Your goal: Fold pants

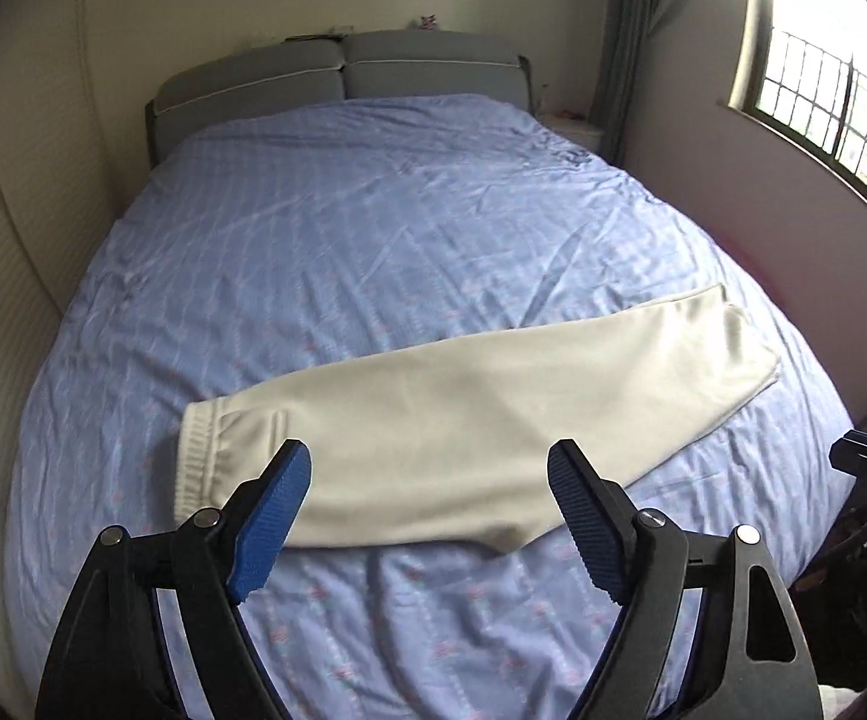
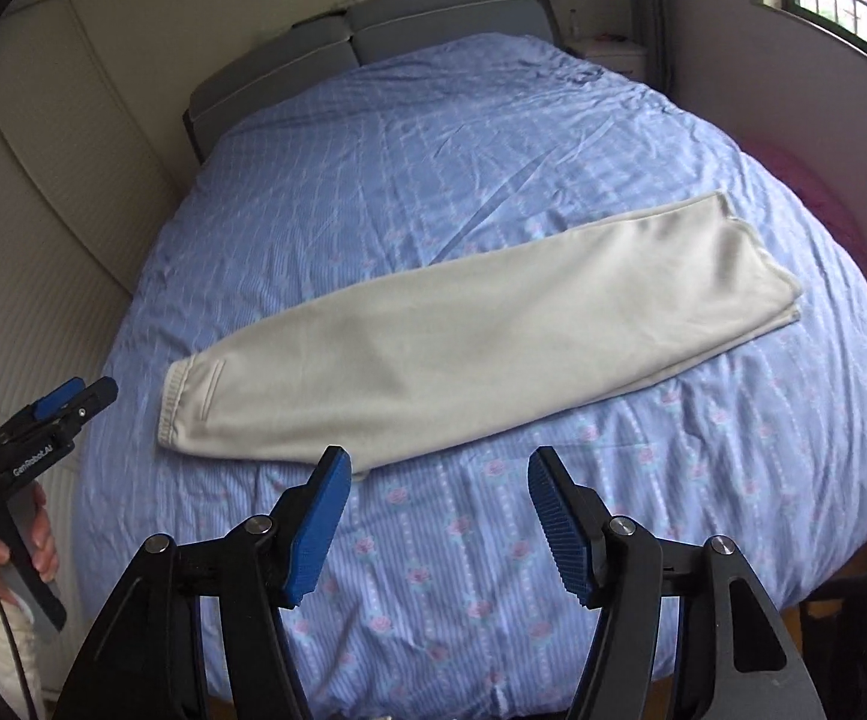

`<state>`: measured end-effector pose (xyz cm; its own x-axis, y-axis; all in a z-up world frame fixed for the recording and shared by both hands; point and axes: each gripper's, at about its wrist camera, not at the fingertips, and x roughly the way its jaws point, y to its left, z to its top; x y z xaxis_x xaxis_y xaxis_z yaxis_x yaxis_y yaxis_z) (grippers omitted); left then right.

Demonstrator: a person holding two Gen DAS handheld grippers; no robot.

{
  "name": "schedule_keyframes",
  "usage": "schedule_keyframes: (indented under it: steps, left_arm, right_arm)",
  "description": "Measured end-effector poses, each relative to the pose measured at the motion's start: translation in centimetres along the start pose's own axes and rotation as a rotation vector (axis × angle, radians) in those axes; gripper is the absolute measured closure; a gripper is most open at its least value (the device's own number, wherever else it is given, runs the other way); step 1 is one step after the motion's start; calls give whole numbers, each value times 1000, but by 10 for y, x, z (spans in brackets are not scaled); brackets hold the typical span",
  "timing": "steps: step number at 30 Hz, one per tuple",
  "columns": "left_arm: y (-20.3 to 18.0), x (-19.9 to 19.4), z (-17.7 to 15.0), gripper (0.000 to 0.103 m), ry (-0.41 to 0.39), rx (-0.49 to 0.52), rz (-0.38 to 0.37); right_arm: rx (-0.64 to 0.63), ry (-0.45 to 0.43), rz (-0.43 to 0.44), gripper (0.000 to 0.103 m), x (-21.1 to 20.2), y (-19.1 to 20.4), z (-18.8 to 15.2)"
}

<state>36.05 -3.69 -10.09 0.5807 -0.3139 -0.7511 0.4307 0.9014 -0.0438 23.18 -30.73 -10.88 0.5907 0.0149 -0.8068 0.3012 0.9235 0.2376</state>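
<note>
Left claw (image 1: 430, 468) nearest lens, wide open, holding nothing, blue pads (image 1: 271, 522) hovering over pants' near edge. Right claw (image 2: 439, 474) also wide open, empty, above bedsheet (image 2: 493, 540) just short of pants. Cream pants (image 2: 463, 330) flat on bed, legs stacked, long axis left-to-right, waistband (image 2: 172, 402) left, hems far right. Person's hand (image 2: 43, 540) grips left claw's handle at left.

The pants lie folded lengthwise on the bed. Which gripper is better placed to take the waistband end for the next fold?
Left, probably. The left gripper, open, hovers over the pants near the waistband. The right gripper, also open, hangs nearer the pants' middle.
</note>
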Motion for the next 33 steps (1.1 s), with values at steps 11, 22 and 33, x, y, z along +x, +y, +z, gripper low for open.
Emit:
schedule_keyframes:
  steps: [11, 22, 33]
  left_arm:
    - [-213, 37, 48, 22, -7, 65, -42]
    - [-360, 121, 96, 22, 42, 184, -96]
    - [-432, 267, 136, 22, 98, 414, -137]
  right_arm:
    - [127, -109, 22, 40, -31, -191, 39]
    - [292, -119, -12, 41, 2, -369, 93]
    - [610, -79, -38, 59, 126, -459, 76]
